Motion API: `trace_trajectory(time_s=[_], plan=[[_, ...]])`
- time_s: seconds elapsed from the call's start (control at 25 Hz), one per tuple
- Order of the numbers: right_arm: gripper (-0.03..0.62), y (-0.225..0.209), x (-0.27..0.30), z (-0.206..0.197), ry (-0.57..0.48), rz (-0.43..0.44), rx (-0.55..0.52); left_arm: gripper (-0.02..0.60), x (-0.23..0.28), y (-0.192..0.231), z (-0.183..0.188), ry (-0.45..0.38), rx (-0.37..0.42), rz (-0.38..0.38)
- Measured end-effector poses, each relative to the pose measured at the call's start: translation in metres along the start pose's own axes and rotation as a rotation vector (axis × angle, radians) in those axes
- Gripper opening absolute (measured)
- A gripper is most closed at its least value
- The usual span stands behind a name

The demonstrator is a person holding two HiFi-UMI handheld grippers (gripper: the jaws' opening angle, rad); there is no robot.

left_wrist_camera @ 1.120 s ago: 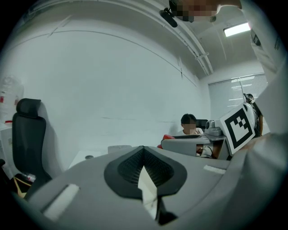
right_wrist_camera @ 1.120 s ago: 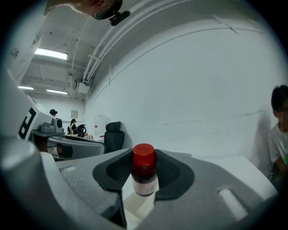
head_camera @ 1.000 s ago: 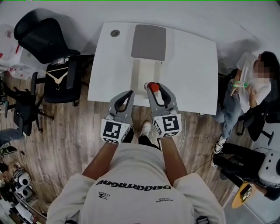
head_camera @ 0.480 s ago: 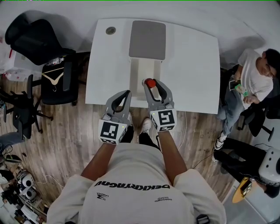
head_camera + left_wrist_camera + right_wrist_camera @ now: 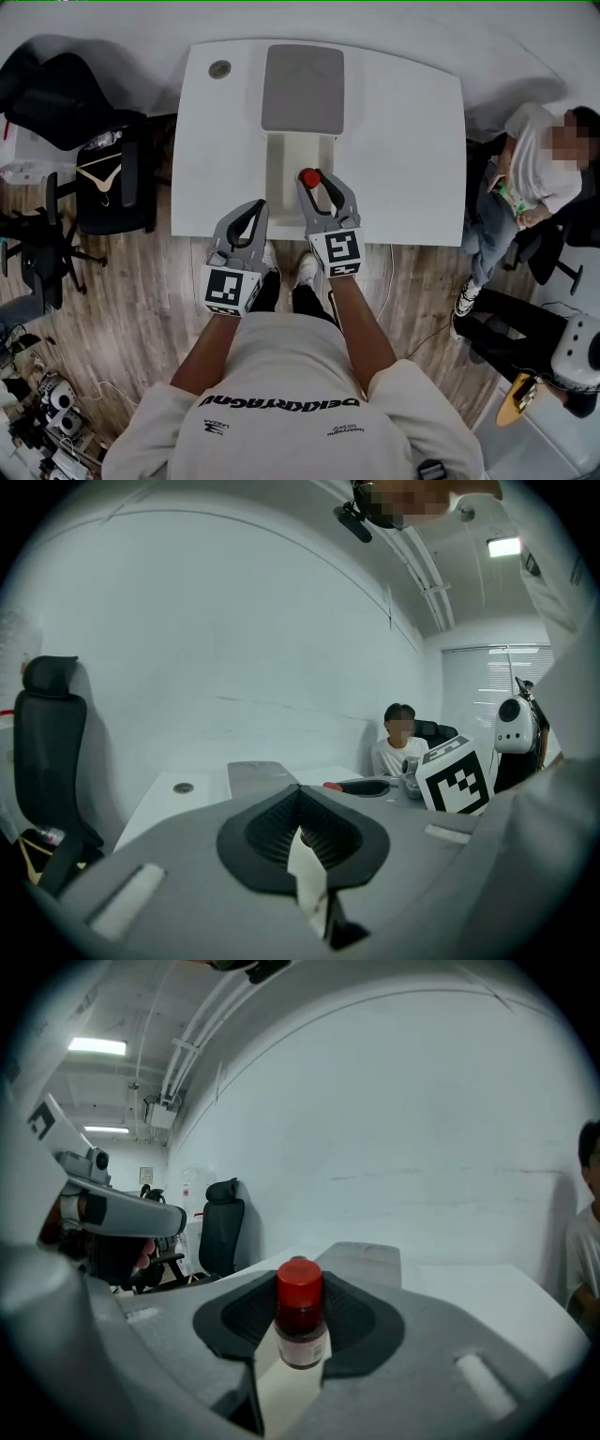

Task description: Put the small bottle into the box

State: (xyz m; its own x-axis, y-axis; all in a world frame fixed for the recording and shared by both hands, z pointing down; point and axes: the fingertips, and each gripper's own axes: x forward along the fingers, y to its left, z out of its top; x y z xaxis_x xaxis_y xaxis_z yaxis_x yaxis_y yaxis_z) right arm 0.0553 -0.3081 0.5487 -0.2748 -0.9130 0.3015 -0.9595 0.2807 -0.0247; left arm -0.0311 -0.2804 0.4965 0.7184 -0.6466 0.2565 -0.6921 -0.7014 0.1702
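Small bottle [image 5: 300, 1321]: we see a red screw cap over a dark body with a pale label. It stands upright between the jaws of the right gripper [image 5: 315, 185].
Where it is: in the head view its cap shows over the near end of the box [image 5: 278, 161], towards the right wall. We cannot tell how high above the box it hangs.
How it will handle: we judge it light and rigid. The wall looks smooth and could slip or twist if the pinch eases, and if it is glass, a drop onto the table would matter.
Where to hold: on the body just under the cap, as now, so that the ribbed pads bear on the straight wall and the bottom stays free to go in first.
Right gripper: pinching the bottle, with the jaws part-way apart to its width.
Left gripper [image 5: 246, 217]: jaws pressed together with nothing between them, held off the near table edge.
Box: a white open trough, with a grey lid [image 5: 302, 86] lying flat at its far end.
Surface: a bare white table [image 5: 412, 141] with a round cable port [image 5: 219, 68].
Room: wood-plank floor [image 5: 141, 281], black office chairs [image 5: 56, 94] at left, a seated person [image 5: 539, 169] at right and a plain white wall behind.
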Motion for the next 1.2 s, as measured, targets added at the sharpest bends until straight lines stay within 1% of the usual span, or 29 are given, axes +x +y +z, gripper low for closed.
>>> trace_trajectory(time_s=[0.24,0.4,1.2], plan=[[0.14,0.0,0.016,-0.011,0.033,0.01,-0.01,0.0,0.009,0.002,-0.001,0.003,-0.009,-0.009],[0.14,-0.001,0.025,-0.022,0.058,0.024,-0.01,0.0,0.012,0.005,-0.004,0.013,-0.016,0.003],[0.14,-0.005,0.044,-0.051,0.147,0.029,-0.034,0.0,0.014,0.005,-0.013,0.022,-0.029,0.015]])
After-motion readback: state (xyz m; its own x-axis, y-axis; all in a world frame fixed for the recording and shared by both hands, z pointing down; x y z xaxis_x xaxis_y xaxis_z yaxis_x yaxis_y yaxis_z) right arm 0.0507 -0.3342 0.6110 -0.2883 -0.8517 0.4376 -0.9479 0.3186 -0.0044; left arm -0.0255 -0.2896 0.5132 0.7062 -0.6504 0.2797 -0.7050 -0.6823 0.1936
